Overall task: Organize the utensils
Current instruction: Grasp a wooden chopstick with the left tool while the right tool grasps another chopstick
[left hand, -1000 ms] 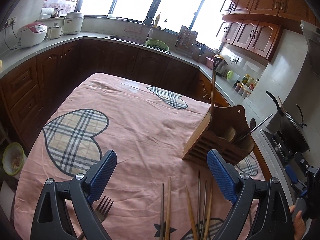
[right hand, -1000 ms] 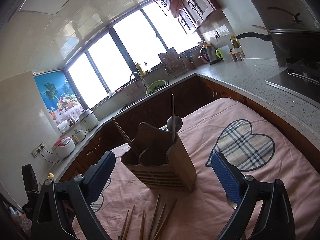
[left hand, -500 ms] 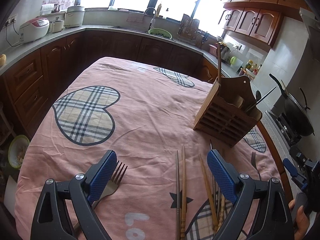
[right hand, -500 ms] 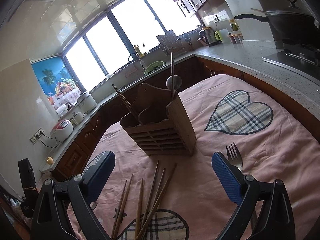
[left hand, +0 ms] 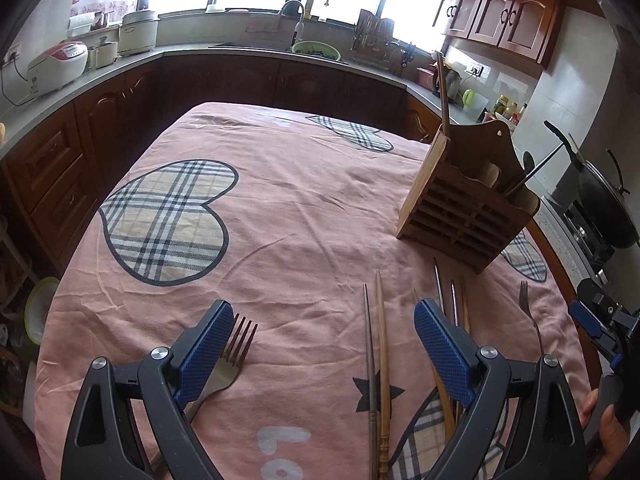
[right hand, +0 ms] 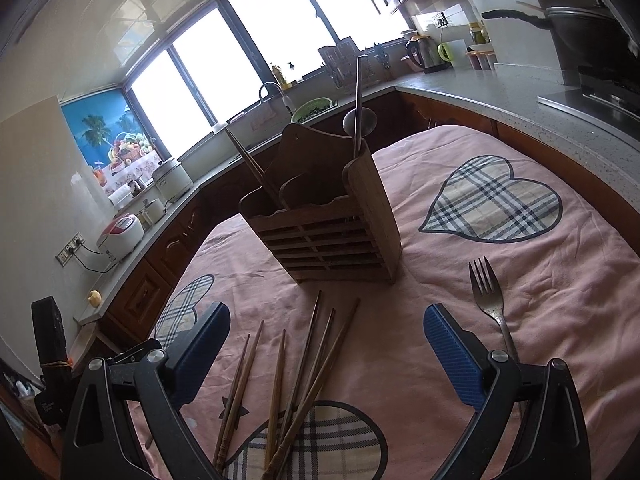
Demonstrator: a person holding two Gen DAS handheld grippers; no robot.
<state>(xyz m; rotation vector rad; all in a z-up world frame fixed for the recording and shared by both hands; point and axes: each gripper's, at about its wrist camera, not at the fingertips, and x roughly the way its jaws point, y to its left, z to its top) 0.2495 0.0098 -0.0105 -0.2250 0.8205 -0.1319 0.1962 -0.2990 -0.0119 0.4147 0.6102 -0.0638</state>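
A wooden utensil holder (left hand: 468, 204) (right hand: 328, 224) stands on the pink tablecloth and holds a chopstick, a spoon and a long utensil. Several loose chopsticks (left hand: 378, 356) (right hand: 296, 376) lie on the cloth in front of it. One fork (left hand: 228, 360) lies by the left finger of my open, empty left gripper (left hand: 324, 344). A second fork (right hand: 490, 304) (left hand: 530, 316) lies by the right finger of my open, empty right gripper (right hand: 326, 348). Both grippers hover above the cloth, behind the chopsticks.
The table wears a pink cloth with plaid hearts (left hand: 168, 216). Dark kitchen cabinets and a grey counter (left hand: 100, 76) ring it, with rice cookers, a sink and a kettle. A wok (left hand: 608, 208) sits on the stove at the right.
Both grippers have pulled back and tilted down from the holder. The loose chopsticks and both forks have come further into view. Both stay open.
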